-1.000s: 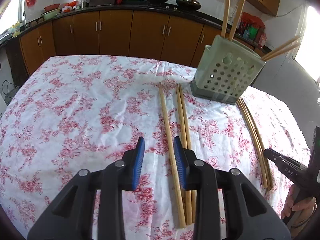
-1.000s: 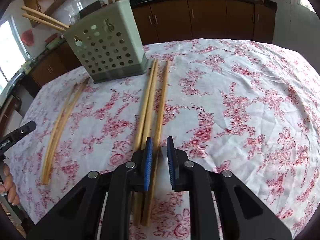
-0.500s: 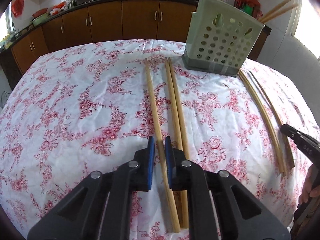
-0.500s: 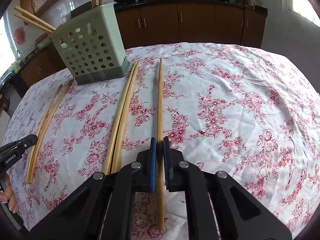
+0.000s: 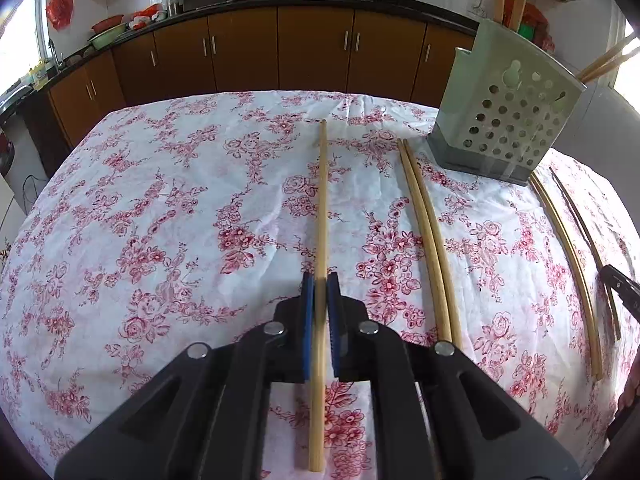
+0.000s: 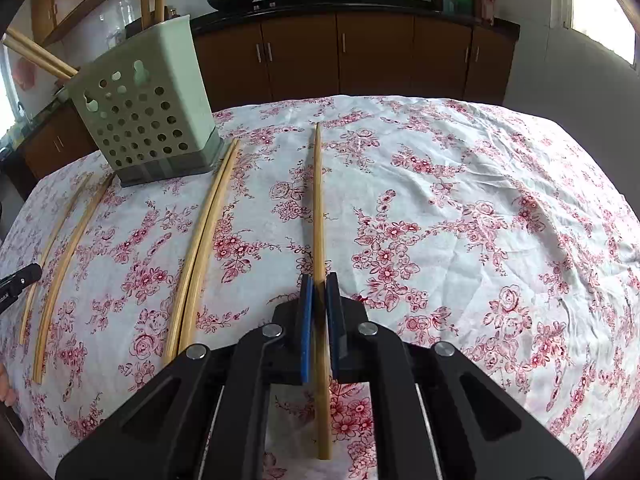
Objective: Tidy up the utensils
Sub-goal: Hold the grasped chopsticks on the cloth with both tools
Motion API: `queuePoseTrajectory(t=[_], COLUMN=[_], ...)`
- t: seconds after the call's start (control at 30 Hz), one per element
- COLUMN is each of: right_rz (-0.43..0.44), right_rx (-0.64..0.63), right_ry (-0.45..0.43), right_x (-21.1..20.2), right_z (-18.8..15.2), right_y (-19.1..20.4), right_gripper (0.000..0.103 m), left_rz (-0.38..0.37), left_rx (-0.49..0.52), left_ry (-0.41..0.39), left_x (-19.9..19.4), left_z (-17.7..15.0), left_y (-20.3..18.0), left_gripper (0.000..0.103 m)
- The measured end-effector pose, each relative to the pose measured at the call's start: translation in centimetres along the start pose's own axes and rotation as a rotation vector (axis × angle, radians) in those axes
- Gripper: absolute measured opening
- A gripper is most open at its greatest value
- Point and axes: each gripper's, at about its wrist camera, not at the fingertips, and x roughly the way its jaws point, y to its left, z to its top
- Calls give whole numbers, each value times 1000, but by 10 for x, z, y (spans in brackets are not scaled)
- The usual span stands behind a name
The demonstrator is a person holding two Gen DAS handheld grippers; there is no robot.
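My left gripper (image 5: 320, 280) is clamped on a chopstick (image 5: 322, 200); its jaws have just been closing and the blue pads now pinch the stick on both sides; the stick runs straight ahead over the flowered tablecloth (image 5: 160, 220), tip toward the cabinets (image 5: 240, 52); to its right a pair of chopsticks (image 5: 424, 232) lies side by side on the cloth, and beyond them the green perforated utensil holder (image 5: 508, 120) stands upright with sticks poking out of its top; two more chopsticks (image 5: 568, 248) lie past the holder, near the far edge. My right gripper (image 6: 319, 280) is pinched tight on a single chopstick (image 6: 318, 200) too, pads pressing it; from here the holder sits at the upper left, the pair just beside its base.
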Motion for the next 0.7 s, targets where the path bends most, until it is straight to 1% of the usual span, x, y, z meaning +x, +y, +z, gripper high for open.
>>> queuePoseTrajectory(t=[0.1,0.23,0.7], right_rz=[-9,-18,-12], right_rx=[-8,-16,-11], right_ry=[1,1,1], right_x=[0,0,0], right_z=[1,1,2], right_y=[1,2,3], right_gripper=[8,8,9], left_rz=[3,-15,-22], left_rx=[5,-12,-21], left_ry=[-1,-1,-2], left_x=[0,1,1], left_z=[1,1,0], left_y=[-1,2,3], left_gripper=[10,10,10])
